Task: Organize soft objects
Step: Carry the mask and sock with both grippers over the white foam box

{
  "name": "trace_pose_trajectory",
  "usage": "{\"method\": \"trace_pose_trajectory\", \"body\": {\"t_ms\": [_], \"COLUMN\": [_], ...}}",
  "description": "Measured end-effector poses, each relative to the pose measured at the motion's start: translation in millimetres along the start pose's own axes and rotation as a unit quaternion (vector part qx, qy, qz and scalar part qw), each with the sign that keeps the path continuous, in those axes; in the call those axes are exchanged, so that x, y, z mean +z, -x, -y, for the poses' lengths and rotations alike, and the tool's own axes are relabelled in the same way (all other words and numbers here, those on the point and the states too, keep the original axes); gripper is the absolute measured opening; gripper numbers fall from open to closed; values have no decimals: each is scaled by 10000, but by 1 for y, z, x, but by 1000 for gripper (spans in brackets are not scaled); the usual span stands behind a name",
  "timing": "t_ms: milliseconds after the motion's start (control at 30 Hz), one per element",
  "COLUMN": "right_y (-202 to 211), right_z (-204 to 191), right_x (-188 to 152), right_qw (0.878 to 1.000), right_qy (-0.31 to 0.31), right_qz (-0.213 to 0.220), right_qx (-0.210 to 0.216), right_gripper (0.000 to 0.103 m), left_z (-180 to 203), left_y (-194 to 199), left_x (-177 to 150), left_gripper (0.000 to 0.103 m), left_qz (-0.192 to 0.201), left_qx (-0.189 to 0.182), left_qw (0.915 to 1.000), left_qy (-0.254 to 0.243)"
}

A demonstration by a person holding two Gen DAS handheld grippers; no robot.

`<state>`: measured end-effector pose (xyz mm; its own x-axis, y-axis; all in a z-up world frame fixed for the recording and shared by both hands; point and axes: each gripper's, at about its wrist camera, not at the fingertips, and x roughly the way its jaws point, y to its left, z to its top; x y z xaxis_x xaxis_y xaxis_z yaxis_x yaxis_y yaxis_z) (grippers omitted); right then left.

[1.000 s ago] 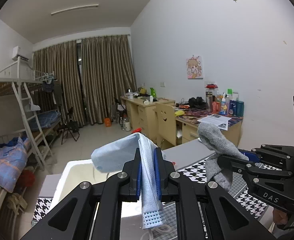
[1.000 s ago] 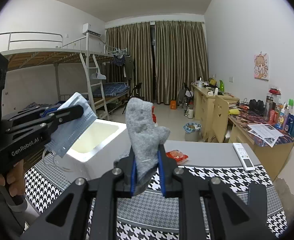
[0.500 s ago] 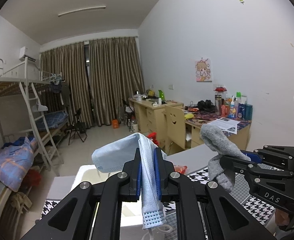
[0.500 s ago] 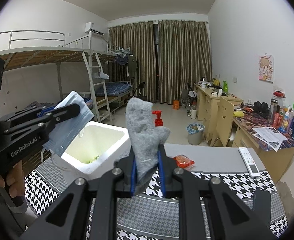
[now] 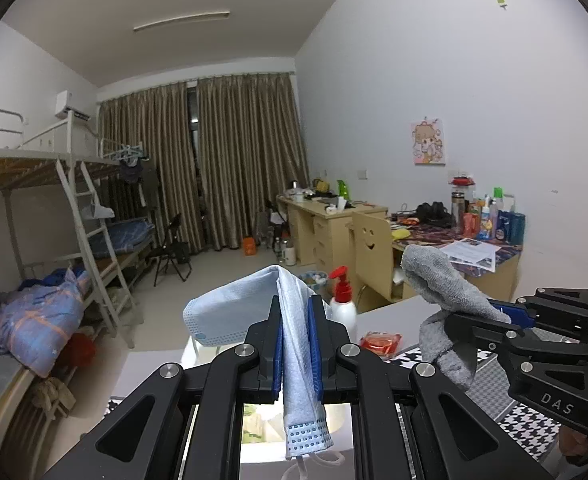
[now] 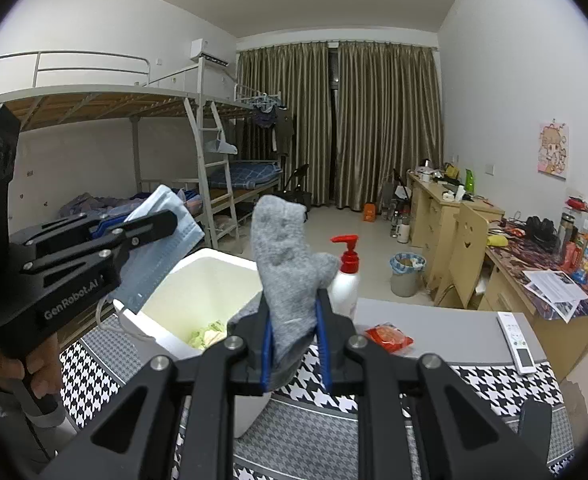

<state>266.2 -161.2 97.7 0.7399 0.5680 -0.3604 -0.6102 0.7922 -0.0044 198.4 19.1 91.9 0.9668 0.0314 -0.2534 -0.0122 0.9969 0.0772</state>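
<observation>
Sock (image 6: pixel 284 256) and mask (image 5: pixel 294 344) are being clamped by fingers; white box (image 6: pixel 198 280) at nine o'clock is holding greenish scraps (image 6: pixel 208 330).

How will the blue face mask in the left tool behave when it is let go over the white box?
The face mask is probably floppy: it folds over the left tool and hangs down both sides. It looks thin and light, so it may drift. Its loose ear loop could catch on the tool.
</observation>
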Motion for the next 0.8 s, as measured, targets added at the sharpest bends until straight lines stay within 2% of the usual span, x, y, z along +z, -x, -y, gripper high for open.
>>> {"method": "trace_pose_trajectory", "body": {"t_ms": [167,800], "right_y": [-10,-40], "right_z": [-8,-34], "right_x": [6,16], "right_qw": [9999,9983], "right_qy": [54,314], "right_qz": [-78,-284], "right_qx": [111,404], "right_gripper": [22,22], "left_z": [-8,-18], "left_y": [-2,-18], "left_x": [-1,-2], "left_gripper": [12,12], "left_qz": [6,-186], "left_qx": [229,440], "left_qw": [9997,9986], "left_qy": [70,228]}}
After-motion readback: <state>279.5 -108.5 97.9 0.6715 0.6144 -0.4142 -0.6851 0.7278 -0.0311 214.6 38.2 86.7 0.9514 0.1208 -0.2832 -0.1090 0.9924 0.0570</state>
